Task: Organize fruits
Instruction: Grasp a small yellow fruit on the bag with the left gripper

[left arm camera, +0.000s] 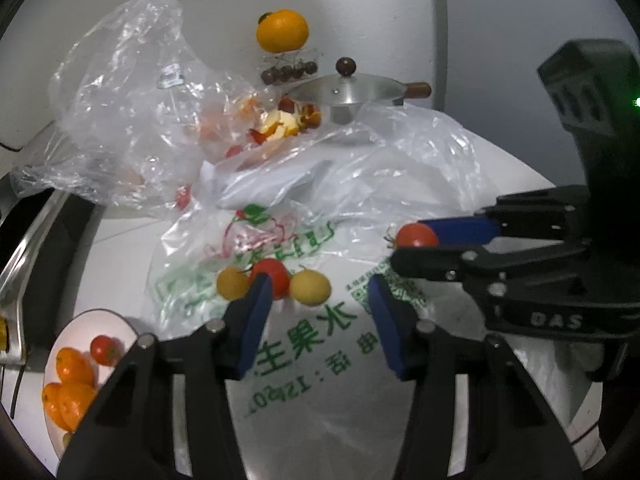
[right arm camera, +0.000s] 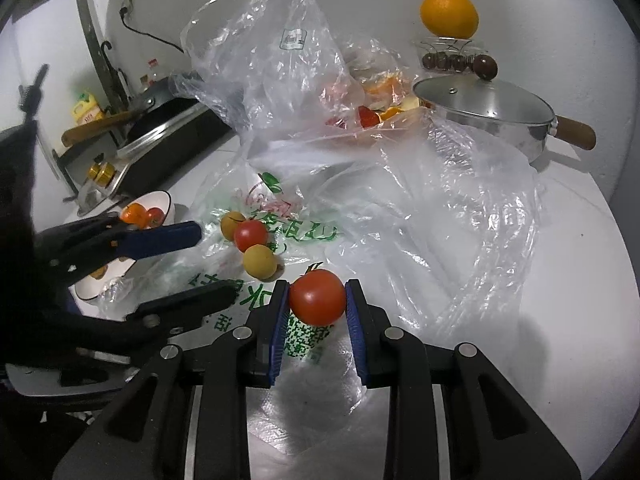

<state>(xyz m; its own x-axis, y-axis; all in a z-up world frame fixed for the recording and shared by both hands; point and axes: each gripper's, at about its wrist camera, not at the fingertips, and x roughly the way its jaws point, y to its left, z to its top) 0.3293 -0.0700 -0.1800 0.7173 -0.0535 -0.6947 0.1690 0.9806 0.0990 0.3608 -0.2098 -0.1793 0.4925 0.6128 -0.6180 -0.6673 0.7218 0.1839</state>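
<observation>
White wall point(right arm camera: 560, 8) behind a white countertop point(right arm camera: 580, 280), dimly lit.

1. Crinkly clear plastic bags point(right arm camera: 440, 200), glossy, thin film.
2. Pot lid point(right arm camera: 484, 104) in brushed metal, dull shine; wooden knob point(right arm camera: 485, 66) and wooden handle point(right arm camera: 574, 133), smooth.
3. Tongs point(right arm camera: 317, 312): matt black plastic, blue rubbery pads point(right arm camera: 280, 320).
4. Tomato point(right arm camera: 317, 297) skin smooth, glossy.
5. Counter point(right arm camera: 580, 280) white, smooth, faintly shiny.
6. Bowl point(left arm camera: 80, 320) glazed white, ceramic-looking.
</observation>
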